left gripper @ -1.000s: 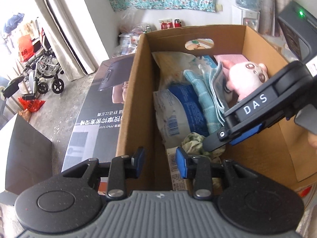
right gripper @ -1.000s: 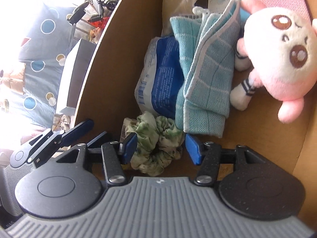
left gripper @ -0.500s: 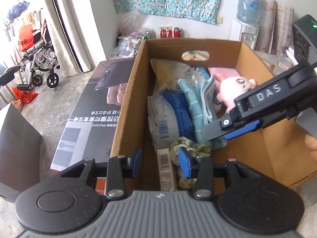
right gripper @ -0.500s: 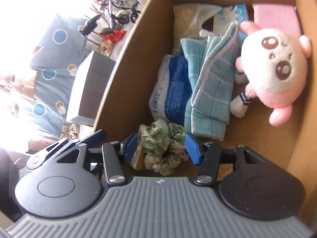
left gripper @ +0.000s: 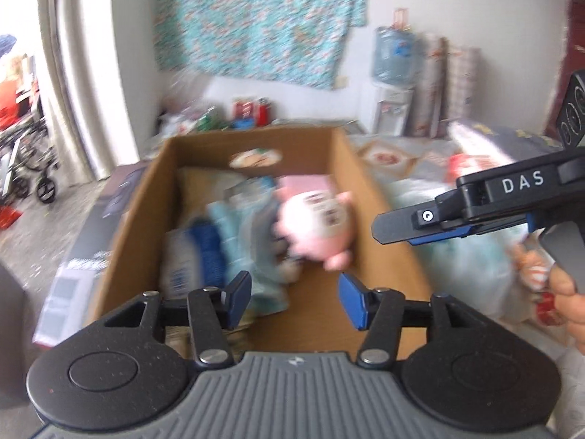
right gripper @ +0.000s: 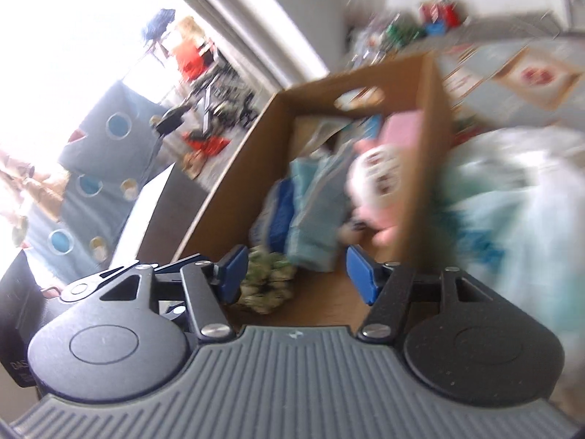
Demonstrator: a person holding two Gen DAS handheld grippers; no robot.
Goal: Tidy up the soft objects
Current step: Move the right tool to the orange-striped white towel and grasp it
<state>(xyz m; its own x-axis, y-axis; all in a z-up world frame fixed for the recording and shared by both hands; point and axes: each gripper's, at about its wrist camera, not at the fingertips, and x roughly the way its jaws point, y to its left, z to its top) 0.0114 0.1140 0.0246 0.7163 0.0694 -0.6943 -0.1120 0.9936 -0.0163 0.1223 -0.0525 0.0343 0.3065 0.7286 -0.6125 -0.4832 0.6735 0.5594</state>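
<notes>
An open cardboard box (left gripper: 142, 197) (right gripper: 237, 168) holds soft things: a pink plush toy (left gripper: 314, 226) (right gripper: 376, 183), a folded teal towel (left gripper: 237, 230) (right gripper: 314, 212), a blue and white packet (left gripper: 190, 252) (right gripper: 274, 219) and a green patterned scrunchie (right gripper: 267, 281). My left gripper (left gripper: 294, 303) is open and empty, above the box's near end. My right gripper (right gripper: 294, 274) is open and empty, raised above the box; it also shows in the left wrist view (left gripper: 457, 216) over the box's right wall. Both views are blurred.
A flat dark printed carton (left gripper: 91, 248) lies left of the box. A light blue bundle (left gripper: 457, 256) (right gripper: 512, 197) lies to its right. A water dispenser (left gripper: 391, 84), a wheelchair (left gripper: 25, 157) and a floral cloth (left gripper: 263, 18) stand around the room.
Both grippers have lifted up and back out of the box, and both have opened wider. The scrunchie stays in the box's near corner. The views now tilt up toward the room.
</notes>
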